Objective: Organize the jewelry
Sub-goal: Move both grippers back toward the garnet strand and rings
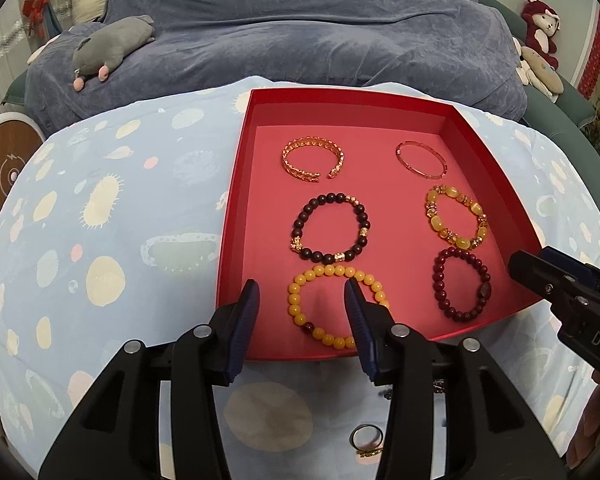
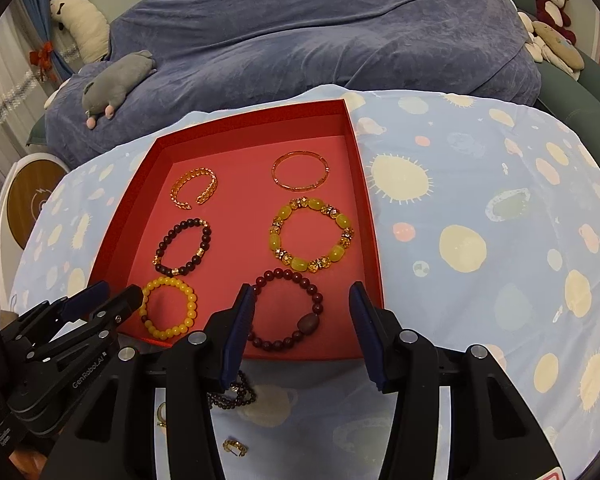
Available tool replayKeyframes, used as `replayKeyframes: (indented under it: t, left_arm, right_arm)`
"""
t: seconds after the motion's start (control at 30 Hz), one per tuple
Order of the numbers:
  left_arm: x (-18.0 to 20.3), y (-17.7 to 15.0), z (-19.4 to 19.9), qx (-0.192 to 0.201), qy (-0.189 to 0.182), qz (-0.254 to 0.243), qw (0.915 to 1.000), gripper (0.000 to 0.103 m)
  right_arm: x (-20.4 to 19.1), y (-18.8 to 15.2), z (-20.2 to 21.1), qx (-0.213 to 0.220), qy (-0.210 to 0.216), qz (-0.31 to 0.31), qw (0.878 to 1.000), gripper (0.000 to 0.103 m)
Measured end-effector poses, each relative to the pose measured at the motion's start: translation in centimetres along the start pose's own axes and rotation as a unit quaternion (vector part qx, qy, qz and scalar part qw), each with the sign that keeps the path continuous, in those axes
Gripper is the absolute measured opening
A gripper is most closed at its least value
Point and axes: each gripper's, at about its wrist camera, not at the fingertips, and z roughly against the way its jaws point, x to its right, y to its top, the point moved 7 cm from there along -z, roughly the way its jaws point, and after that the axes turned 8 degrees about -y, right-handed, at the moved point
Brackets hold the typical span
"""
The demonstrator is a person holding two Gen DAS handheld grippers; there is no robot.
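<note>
— While both tools hover over the bed, where's the jewelry?
— Six bracelets lie in the red tray (image 1: 236, 184). Left gripper (image 1: 302, 292) gapes empty above the yellow bead bracelet (image 1: 332, 312); right gripper (image 2: 302, 294) gapes empty, the dark red bracelet (image 2: 286, 312) between and below its jaws.

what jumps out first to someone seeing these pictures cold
The red tray on the pale blue patterned sheet grabs the eye, with six bracelets laid in two columns inside it. Nearest the camera sit the yellow bead bracelet and the dark red bead bracelet, framed by the open left gripper and right gripper. Behind, a grey plush toy lies on a blue blanket.
</note>
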Motion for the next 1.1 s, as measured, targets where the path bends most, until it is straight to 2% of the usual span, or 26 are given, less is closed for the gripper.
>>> replayKeyframes:
  t: [0.27, 0.87, 1.1]
  left_arm:
    - [0.4, -1.2, 2.8, 0.016, -0.003, -0.003, 0.9999, 0.047]
    - [0.4, -8.1, 5.9, -0.006, -0.002, 0.008, 0.9999, 0.049]
    - [0.3, -10.1, 6.3, -0.012, -0.002, 0.018, 0.9998, 0.049]
  right_arm:
    - [0.2, -2.0, 2.1, 0.002, 0.003, -0.004, 1.0, 0.048]
    - [0.1, -9.6, 5.0, -0.021, 0.001, 0.017, 1.0, 0.048]
    - [-1.1, -10.4, 5.3, -0.021, 0.012, 0.031, 0.999, 0.048]
